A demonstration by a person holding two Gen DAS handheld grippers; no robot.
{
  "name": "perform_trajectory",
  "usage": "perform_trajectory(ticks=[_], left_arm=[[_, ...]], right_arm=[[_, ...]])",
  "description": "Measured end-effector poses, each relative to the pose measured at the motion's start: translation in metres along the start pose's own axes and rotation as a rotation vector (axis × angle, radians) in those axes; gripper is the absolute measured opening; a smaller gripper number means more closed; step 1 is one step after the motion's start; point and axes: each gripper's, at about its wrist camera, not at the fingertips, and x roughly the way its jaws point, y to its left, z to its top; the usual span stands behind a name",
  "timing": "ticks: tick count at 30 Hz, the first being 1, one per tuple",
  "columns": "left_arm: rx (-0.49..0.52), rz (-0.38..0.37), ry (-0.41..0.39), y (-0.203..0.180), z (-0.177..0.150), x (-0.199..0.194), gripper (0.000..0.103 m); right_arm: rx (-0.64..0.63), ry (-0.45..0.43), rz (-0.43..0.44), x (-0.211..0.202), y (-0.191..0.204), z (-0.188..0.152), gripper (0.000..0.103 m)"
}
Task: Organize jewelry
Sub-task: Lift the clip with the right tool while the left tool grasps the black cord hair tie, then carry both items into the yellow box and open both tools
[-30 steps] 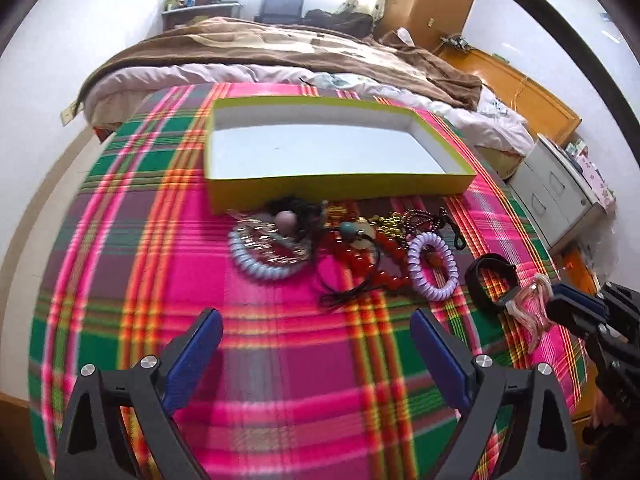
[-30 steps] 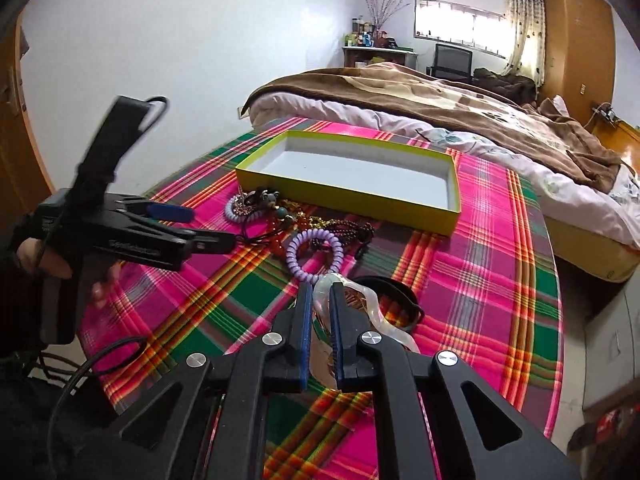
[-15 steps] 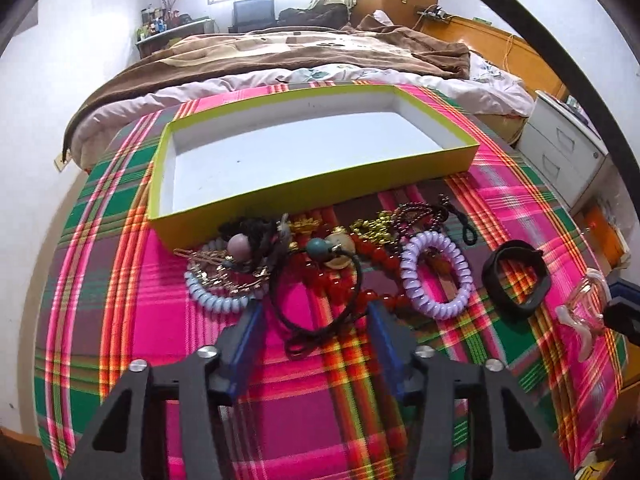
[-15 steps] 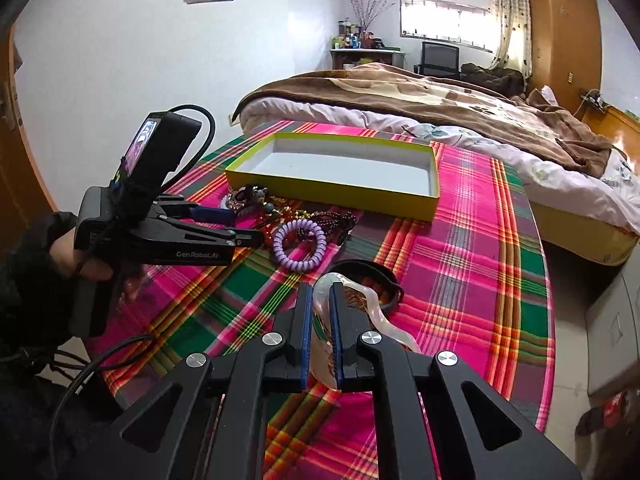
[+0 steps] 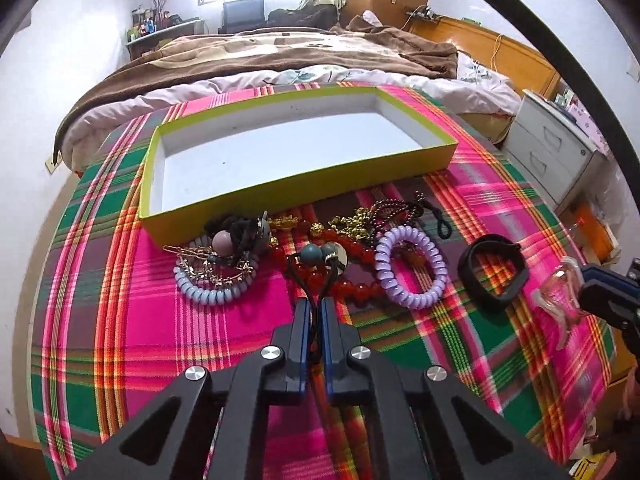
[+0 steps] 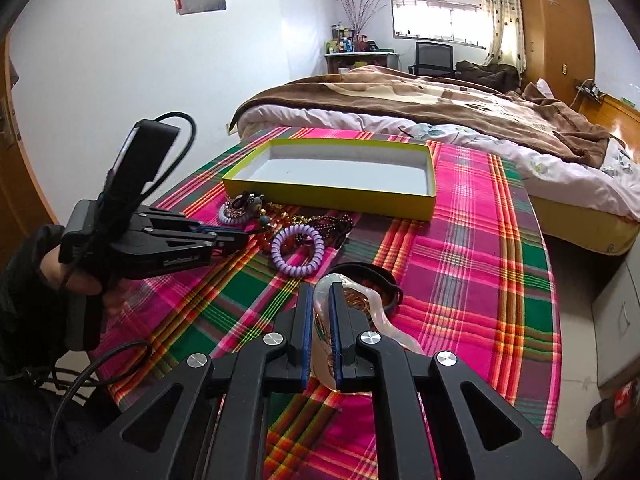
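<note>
While the left gripper pinches the black cord of a teal-bead hair tie lying in the jewelry pile before the yellow box, the right gripper is clamped on a clear plastic bracelet beside the black band, on the plaid tablecloth.

Two coil bands, one tray
</note>
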Motion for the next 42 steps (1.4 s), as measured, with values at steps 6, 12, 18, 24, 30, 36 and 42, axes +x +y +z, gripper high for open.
perform_trajectory(ticks=[6,12,18,24,30,36,42], left_arm=[[-0.021,-0.031,-0.029,0.003,-0.002,-0.018,0.005],[-0.037,-0.048,-0.05,0.007,-0.008,-0.033,0.005],[-0.065,-0.046,-0.019,0.014,-0.017,-0.022,0.005],[-0.066,-0.065,0.009,0.018,-0.018,-0.007,0.027],[-0.028,-0.048,0.01,0.009,-0.012,-0.001,0.042],[-0.045,-0.04,0.018,0.011,-0.013,-0.004,0.003],[-0.052,-0.048,-0.044,0.015,-0.007,-0.031,0.003]], right_arm=[[-0.001,-0.01,-0.002,-0.004,-0.001,0.002,0.003],[-0.049,0.1,0.051,0.009,-0.002,-0.009,0.009],[-0.165,0.227,0.034,0.032,0.01,-0.013,0.039],[-0.229,0.3,-0.026,0.048,0.016,-0.013,0.039],[-0.184,0.277,-0.014,0.043,0.017,-0.015,0.014],[-0.155,0.237,-0.02,0.033,0.015,-0.011,0.013],[-0.141,0.177,-0.041,0.017,0.011,0.005,0.013]])
